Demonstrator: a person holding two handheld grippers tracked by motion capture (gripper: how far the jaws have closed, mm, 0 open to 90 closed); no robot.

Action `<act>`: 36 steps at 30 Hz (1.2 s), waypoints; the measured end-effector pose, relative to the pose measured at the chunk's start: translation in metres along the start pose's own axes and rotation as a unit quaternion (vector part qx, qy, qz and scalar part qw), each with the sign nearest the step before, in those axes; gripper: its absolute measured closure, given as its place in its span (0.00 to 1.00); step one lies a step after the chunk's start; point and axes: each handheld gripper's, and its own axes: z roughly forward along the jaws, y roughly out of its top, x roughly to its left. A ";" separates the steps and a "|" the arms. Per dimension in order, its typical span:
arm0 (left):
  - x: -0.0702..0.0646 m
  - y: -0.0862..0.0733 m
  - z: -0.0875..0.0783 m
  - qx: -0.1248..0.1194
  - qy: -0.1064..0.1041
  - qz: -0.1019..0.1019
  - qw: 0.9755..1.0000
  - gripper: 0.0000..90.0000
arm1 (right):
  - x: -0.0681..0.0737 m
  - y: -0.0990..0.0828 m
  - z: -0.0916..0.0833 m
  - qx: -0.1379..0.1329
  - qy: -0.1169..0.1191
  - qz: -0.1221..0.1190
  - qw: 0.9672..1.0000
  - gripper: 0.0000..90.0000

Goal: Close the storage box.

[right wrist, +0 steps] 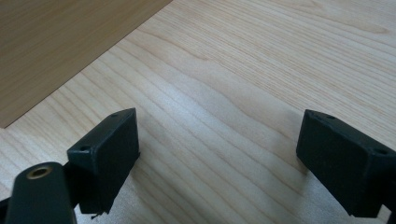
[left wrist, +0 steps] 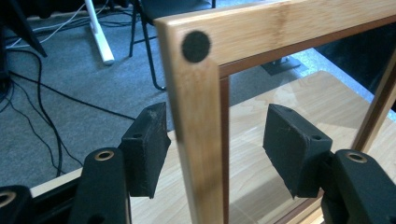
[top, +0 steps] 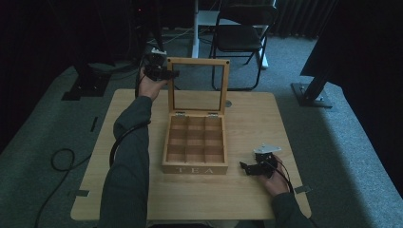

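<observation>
Between the left gripper's (left wrist: 217,149) matt black, rough-padded jaws we see the lid (left wrist: 198,140): smooth pale wood framing clear glossy glass. Under the right gripper's (right wrist: 233,158) jaws, the table (right wrist: 243,70) shows matt grained wood.

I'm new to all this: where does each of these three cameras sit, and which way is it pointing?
High view: fixed above the person's side, looking forward and down on the table and open tea box; both forearms and hand-held grippers show.
Left gripper view: rides the left hand-held gripper, looking along its open jaws, which straddle the lid frame.
Right gripper view: rides the right hand-held gripper, looking down at the tabletop between its open jaws.
Shared: high and left gripper views both show the upright glass-paned lid; all three show the table.
</observation>
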 end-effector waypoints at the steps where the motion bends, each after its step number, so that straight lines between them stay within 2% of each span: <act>1: -0.001 0.000 0.000 0.001 -0.001 0.001 1.000 0.46 | 0.000 0.000 0.000 0.000 0.000 0.000 1.000 0.14; 7: -0.004 0.000 -0.001 0.005 0.003 0.003 1.000 0.46 | 0.000 -0.001 0.000 0.000 0.000 -0.002 1.000 0.14; 10: -0.005 0.001 -0.006 0.006 -0.003 -0.003 1.000 0.46 | 0.000 -0.001 -0.001 0.000 0.000 -0.002 1.000 0.14; 14: -0.007 -0.001 -0.013 0.006 -0.009 0.003 1.000 0.47 | 0.000 -0.001 -0.001 0.000 0.000 -0.002 1.000 0.14; 19: -0.012 -0.008 -0.025 -0.006 -0.013 0.005 1.000 0.49 | 0.000 0.000 0.000 0.000 0.000 -0.002 1.000 0.14; 23: -0.022 -0.016 -0.037 -0.017 -0.003 0.008 1.000 0.53 | 0.000 0.000 0.000 0.001 0.001 -0.002 1.000 0.14; 27: -0.032 -0.022 -0.049 -0.015 0.007 0.018 1.000 0.53 | 0.000 0.000 0.000 0.001 0.001 -0.002 1.000 0.14; 31: -0.038 -0.030 -0.057 -0.024 0.003 0.003 1.000 0.53 | 0.000 0.000 0.000 0.000 0.001 -0.003 1.000 0.14; 36: -0.041 -0.036 -0.067 -0.021 -0.008 0.007 1.000 0.52 | 0.000 0.000 0.000 0.000 0.001 -0.003 1.000 0.14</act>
